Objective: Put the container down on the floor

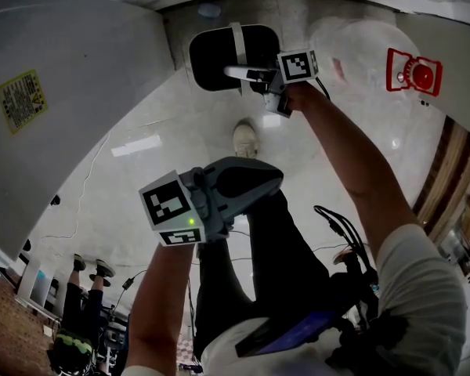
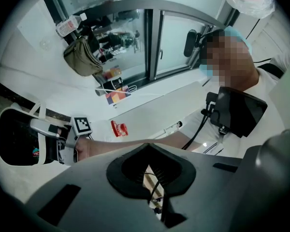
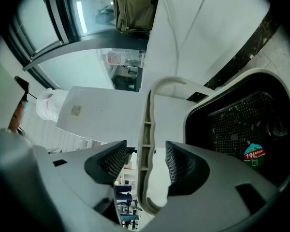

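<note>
The container (image 1: pixel 219 57) sits on the floor (image 1: pixel 164 155) at the far end of the head view, just beside the foot of the big cabinet (image 1: pixel 63 92) on the left. The right gripper (image 1: pixel 254 75) is at the container's near right side. In the right gripper view, the handle (image 3: pixel 146 144) runs up between the two jaws, clear of both pads, with the container's body to its right. A shoe (image 1: pixel 245 139) stands just nearer than the container. The left gripper (image 1: pixel 247 180) hangs nearer again, over the person's leg (image 1: pixel 274 249), well apart from the container. A sign (image 1: pixel 413 72) is off to the far right.
</note>
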Demonstrator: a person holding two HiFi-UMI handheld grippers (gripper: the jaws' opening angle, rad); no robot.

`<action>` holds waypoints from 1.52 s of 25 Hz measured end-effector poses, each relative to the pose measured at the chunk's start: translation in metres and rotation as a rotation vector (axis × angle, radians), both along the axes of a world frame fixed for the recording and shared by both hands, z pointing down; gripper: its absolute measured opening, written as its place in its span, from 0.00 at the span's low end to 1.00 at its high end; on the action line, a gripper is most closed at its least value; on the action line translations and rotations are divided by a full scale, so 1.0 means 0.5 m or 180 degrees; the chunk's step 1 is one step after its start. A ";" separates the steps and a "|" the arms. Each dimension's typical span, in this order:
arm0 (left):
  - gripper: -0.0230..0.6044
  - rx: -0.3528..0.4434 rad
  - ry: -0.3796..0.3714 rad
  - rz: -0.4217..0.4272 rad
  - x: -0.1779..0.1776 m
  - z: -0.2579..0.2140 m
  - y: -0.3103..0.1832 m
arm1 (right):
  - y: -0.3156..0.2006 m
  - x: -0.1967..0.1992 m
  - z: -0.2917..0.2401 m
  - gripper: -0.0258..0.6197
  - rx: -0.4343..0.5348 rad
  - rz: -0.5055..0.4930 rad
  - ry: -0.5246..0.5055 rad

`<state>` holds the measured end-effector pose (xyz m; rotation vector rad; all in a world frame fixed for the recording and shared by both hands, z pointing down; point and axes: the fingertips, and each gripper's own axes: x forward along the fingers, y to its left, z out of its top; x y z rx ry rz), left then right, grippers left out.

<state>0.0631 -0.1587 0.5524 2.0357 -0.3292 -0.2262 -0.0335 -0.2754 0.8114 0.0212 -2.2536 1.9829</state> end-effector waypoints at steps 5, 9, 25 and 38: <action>0.05 0.0042 0.0008 0.0065 0.015 -0.025 0.002 | -0.005 0.030 -0.030 0.39 0.0004 0.0060 -0.0004; 0.05 0.0077 -0.0004 0.0138 0.031 -0.054 0.009 | -0.002 0.073 -0.034 0.41 0.0059 0.0058 0.0307; 0.05 0.0320 0.0116 0.0317 0.059 -0.282 0.074 | 0.115 0.189 -0.275 0.28 0.0278 -0.0166 0.0712; 0.05 0.0735 -0.0068 0.0446 0.008 -0.549 0.343 | 0.327 0.104 -0.732 0.07 0.0940 -0.0164 0.0572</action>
